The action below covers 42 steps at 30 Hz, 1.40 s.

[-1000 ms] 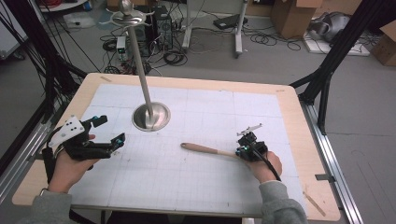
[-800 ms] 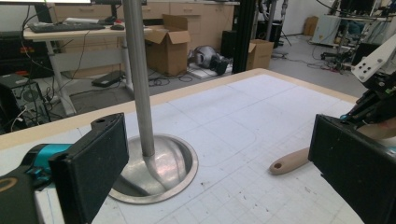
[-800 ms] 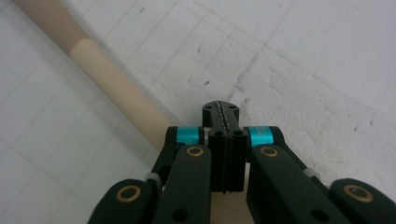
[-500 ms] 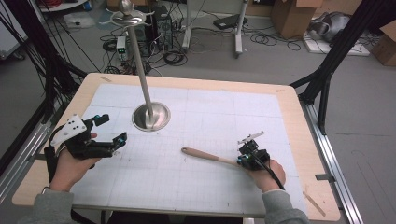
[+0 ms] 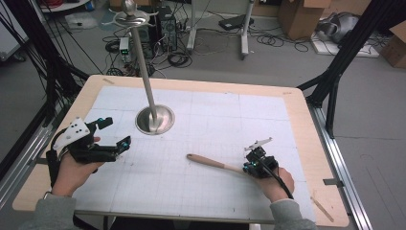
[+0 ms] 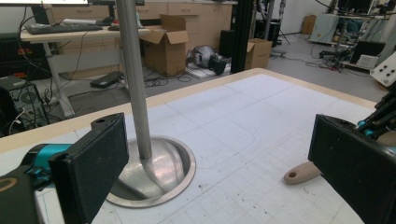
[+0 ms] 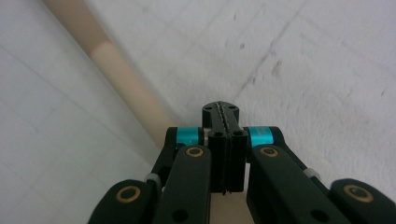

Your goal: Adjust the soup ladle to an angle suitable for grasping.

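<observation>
Lying on the counter [image 5: 297,124] at about 5 o'clock from the metal stand [image 5: 154,120]: wooden handle [image 5: 210,162], its near end at the right claw [image 5: 250,165], jaws pressed together, handle passing beside them. Left claw [image 5: 117,134] at 8 o'clock from the stand, jaws wide apart, holding nothing.

One wooden utensil [image 5: 210,163], one metal stand [image 5: 154,120].

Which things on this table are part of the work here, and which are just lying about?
In the work:
wooden handle, lying on the mat at the tip of the shut right gripper
left gripper, open, facing the metal stand

Lying about:
wooden stick at the table's near right edge
</observation>
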{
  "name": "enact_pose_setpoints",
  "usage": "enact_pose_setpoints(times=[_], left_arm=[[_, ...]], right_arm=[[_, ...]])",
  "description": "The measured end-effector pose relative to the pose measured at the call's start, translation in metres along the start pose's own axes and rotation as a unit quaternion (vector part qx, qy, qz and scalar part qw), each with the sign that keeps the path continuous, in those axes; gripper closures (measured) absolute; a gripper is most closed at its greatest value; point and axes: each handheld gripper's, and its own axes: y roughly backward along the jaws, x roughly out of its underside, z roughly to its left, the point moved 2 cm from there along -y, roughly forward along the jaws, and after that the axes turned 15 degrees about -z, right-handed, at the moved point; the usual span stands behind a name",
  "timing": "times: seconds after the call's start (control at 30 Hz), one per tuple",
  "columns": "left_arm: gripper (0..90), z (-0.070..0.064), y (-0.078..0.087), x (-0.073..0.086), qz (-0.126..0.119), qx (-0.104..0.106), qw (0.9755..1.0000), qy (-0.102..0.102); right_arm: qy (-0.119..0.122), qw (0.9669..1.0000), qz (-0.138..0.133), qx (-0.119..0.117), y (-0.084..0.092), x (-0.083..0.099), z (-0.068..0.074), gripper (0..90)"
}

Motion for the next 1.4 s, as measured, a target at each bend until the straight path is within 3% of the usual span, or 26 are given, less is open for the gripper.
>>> enact_pose_setpoints(times=[0.07, 0.13, 0.17, 0.27, 0.37, 0.43, 0.47, 0.57, 0.73, 1.23, 1.4], left_arm=[[5.5, 0.0, 0.0, 0.0, 0.0, 0.0, 1.0, 0.0], [5.5, 0.0, 0.0, 0.0, 0.002, -0.001, 1.0, 0.0], [5.5, 0.0, 0.0, 0.0, 0.002, -0.001, 1.0, 0.0], [5.5, -0.001, 0.002, 0.0, 0.002, -0.002, 1.0, -0.002], [5.5, -0.002, 0.005, 0.0, 0.001, -0.003, 1.0, -0.005], [5.5, -0.002, 0.006, -0.001, 0.0, -0.004, 1.0, -0.004], [5.5, -0.001, 0.009, 0.0, 0.001, -0.007, 1.0, -0.005], [5.5, 0.0, 0.012, 0.001, 0.004, -0.009, 0.9999, -0.005], [5.5, 0.001, 0.019, 0.001, 0.003, -0.018, 0.9998, -0.004], [5.5, 0.005, 0.037, 0.0, 0.002, -0.038, 0.9993, -0.004], [5.5, 0.006, 0.039, 0.0, 0.003, -0.041, 0.9991, -0.003]], right_arm=[[0.009, 0.9998, -0.02, 0.002, 0.004, -0.006, 0.004, 90.0], [0.025, 0.9985, -0.048, -0.012, 0.007, -0.013, 0.011, 90.0], [0.025, 0.9985, -0.048, -0.012, 0.007, -0.013, 0.011, 90.0], [0.05, 0.992, -0.094, -0.068, 0.005, -0.024, 0.032, 90.0], [0.07, 0.9853, -0.116, -0.104, -0.002, -0.031, 0.049, 90.0], [0.072, 0.9837, -0.118, -0.115, -0.005, -0.033, 0.054, 90.0], [0.093, 0.9783, -0.125, -0.136, -0.012, -0.037, 0.065, 90.0], [0.124, 0.9714, -0.128, -0.157, -0.023, -0.042, 0.079, 90.0], [0.153, 0.9641, -0.124, -0.178, -0.043, -0.047, 0.095, 90.0], [0.176, 0.9543, -0.13, -0.204, -0.075, -0.06, 0.116, 90.0], [0.175, 0.954, -0.131, -0.205, -0.082, -0.063, 0.119, 90.0]])
